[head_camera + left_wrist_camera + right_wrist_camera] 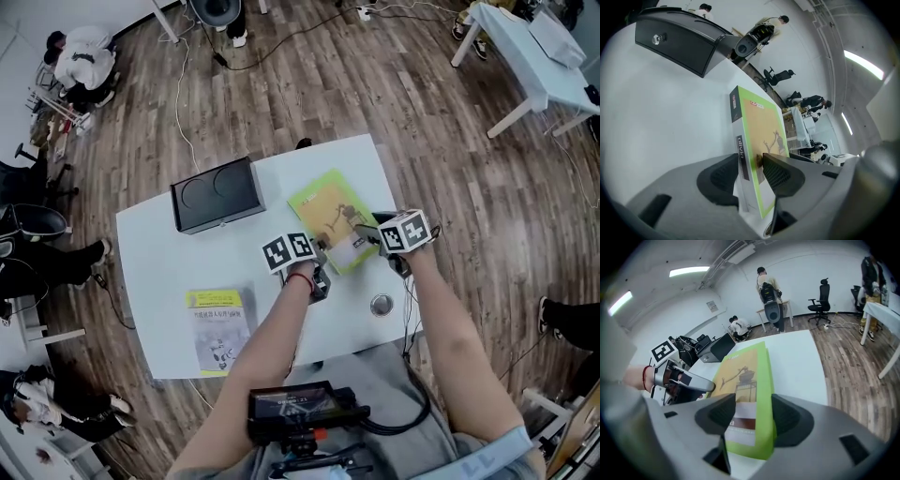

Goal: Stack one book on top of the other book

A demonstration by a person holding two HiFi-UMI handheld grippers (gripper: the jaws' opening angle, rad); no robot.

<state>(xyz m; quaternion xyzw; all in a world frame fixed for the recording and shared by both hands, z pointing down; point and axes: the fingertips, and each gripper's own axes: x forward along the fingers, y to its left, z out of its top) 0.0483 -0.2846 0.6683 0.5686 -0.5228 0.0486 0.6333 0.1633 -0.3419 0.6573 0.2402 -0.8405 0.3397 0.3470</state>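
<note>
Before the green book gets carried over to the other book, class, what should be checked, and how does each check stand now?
1. The left tool is closed on the green book: ok, its pads press the book from both sides.
2. The right tool grips the same book: cannot tell; the book sits between its jaws, but contact is unclear.
3. The other book lies flat and uncovered: ok.
4. The table between the two books is bare: ok; the black box stands off to the far side.
5. The green book is lifted off the table: cannot tell.
</note>
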